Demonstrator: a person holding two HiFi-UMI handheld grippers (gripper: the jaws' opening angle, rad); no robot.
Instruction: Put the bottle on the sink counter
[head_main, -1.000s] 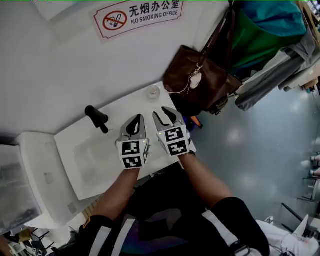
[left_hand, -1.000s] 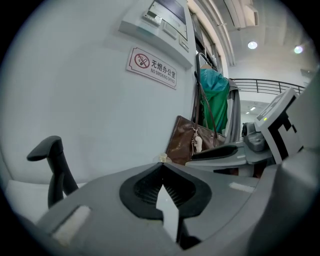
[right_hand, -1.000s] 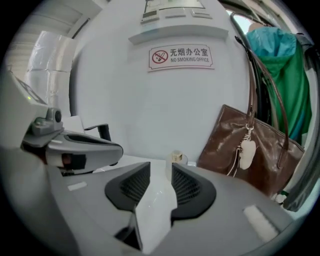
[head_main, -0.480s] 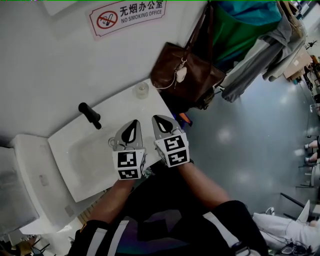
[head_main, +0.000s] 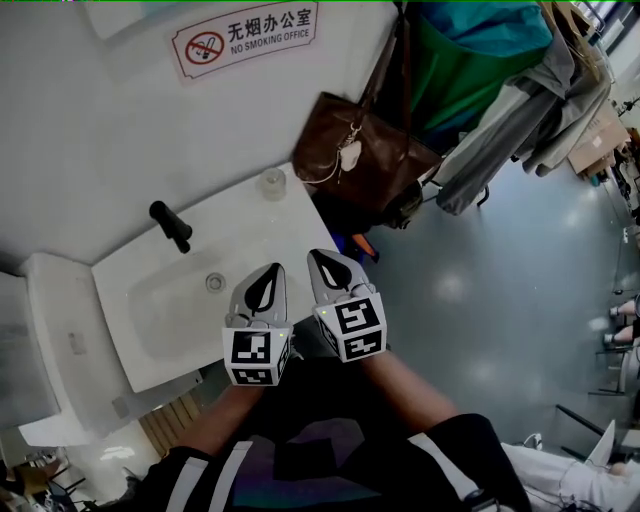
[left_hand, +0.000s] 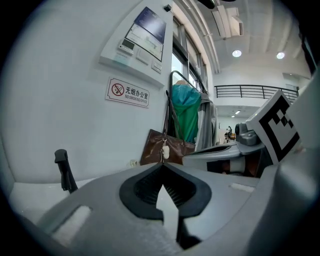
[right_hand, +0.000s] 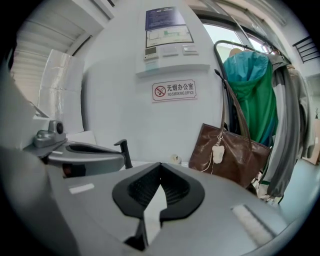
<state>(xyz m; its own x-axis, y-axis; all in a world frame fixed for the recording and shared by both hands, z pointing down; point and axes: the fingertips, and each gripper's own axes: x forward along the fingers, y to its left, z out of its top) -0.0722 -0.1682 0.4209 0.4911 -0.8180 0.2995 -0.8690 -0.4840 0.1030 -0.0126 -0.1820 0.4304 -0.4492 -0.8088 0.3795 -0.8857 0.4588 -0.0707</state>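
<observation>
You held left gripper (head_main: 268, 275), right gripper (head_main: 322, 262) fully closed, empty. Bottle (head_main: 272, 183) stood on sink counter (head_main: 288, 225); placing looked done, no next move needed.

A white wall (head_main: 100, 120) carried a no-smoking sign (head_main: 243, 38) and a control panel (right_hand: 169, 35). A brown bag (head_main: 365, 150) and coats (head_main: 500, 120) hung beside it above a glossy grey floor (head_main: 500, 320). Round ceiling lights (left_hand: 236, 53) glowed near tall windows (left_hand: 179, 62).

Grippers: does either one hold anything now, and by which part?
Nothing is held. The left gripper and the right gripper are both shut and empty; the bottle stands free on the sink counter.
</observation>
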